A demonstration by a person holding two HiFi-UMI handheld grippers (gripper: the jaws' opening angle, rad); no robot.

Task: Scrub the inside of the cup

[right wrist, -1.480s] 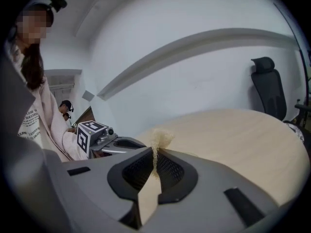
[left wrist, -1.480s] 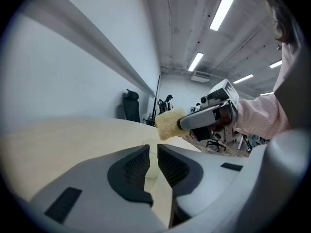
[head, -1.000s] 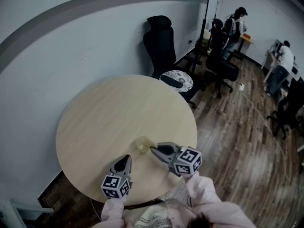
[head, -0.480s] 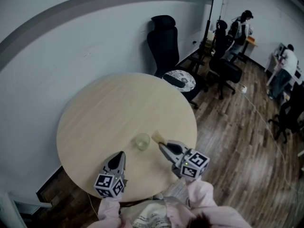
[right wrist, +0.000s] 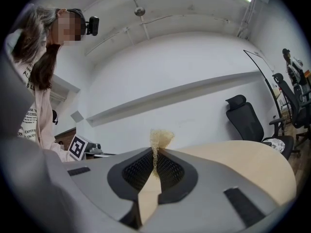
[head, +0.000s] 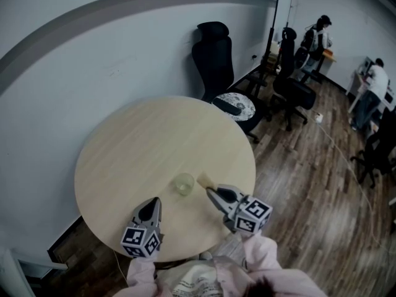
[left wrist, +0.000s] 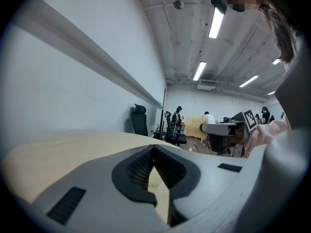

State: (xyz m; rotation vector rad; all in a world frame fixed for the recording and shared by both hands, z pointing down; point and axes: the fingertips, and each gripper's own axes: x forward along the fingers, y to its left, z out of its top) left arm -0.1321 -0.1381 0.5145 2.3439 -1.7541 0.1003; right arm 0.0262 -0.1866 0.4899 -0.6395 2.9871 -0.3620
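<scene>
A small clear cup (head: 184,184) stands upright on the round pale wood table (head: 142,147), near its front edge. My right gripper (head: 210,191) is just right of the cup, shut on a small yellow sponge (head: 203,179) that pokes out past its tips. In the right gripper view the sponge (right wrist: 161,138) sticks up from the pinched jaws of that gripper (right wrist: 155,153). My left gripper (head: 150,205) sits left of and nearer than the cup, apart from it, shut and empty. In the left gripper view its jaws (left wrist: 154,152) meet with nothing between them.
A black office chair (head: 212,53) and a stool with a patterned cushion (head: 234,104) stand beyond the table's far right side. A white wall runs along the left. People work at desks (head: 371,79) far right, over a wood floor.
One second ago my right gripper's tip was at the cup; it has since drawn back to the right with the sponge. The left gripper pulled back slightly from the cup.
</scene>
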